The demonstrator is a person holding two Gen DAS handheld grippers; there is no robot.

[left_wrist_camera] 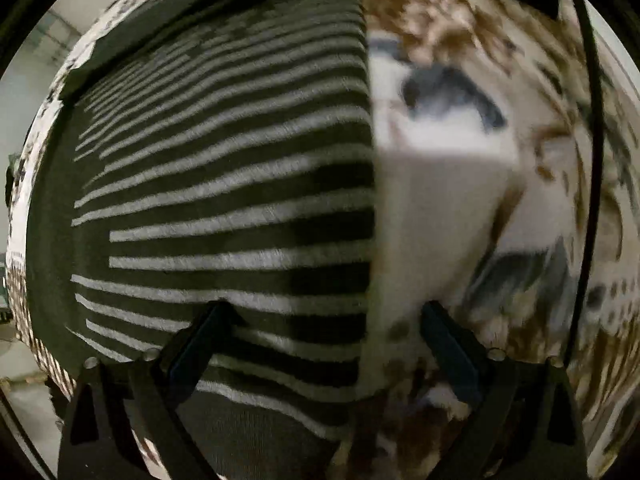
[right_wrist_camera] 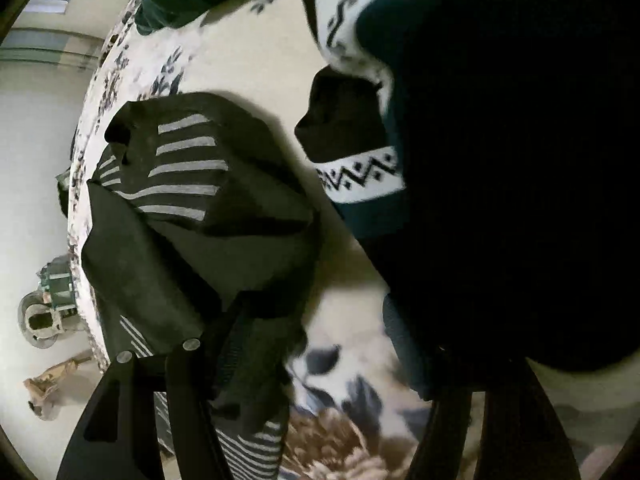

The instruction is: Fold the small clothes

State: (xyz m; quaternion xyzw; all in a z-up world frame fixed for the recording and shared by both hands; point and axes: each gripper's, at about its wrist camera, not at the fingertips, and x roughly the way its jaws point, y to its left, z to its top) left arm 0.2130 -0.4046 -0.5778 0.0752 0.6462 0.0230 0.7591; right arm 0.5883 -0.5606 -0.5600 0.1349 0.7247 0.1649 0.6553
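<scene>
Lying flat on the floral bedspread (left_wrist_camera: pixel 460 200), the striped garment (left_wrist_camera: pixel 224 200) fills the bedspread's left half, and the left gripper (left_wrist_camera: pixel 320 312) hovers spread wide over its straight right edge. The right gripper (right_wrist_camera: pixel 316 344), also spread, grasps nothing above the bedspread, between the crumpled striped garment and a dark patterned sweater (right_wrist_camera: pixel 500 160).

We see a tabletop covered with a cream floral cloth (right_wrist_camera: pixel 248 60) printed with blue and brown flowers. Directly on it lies a dark striped garment (right_wrist_camera: pixel 192 208), crumpled at the left, and a dark teal patterned sweater (right_wrist_camera: pixel 360 184) to the right.
</scene>
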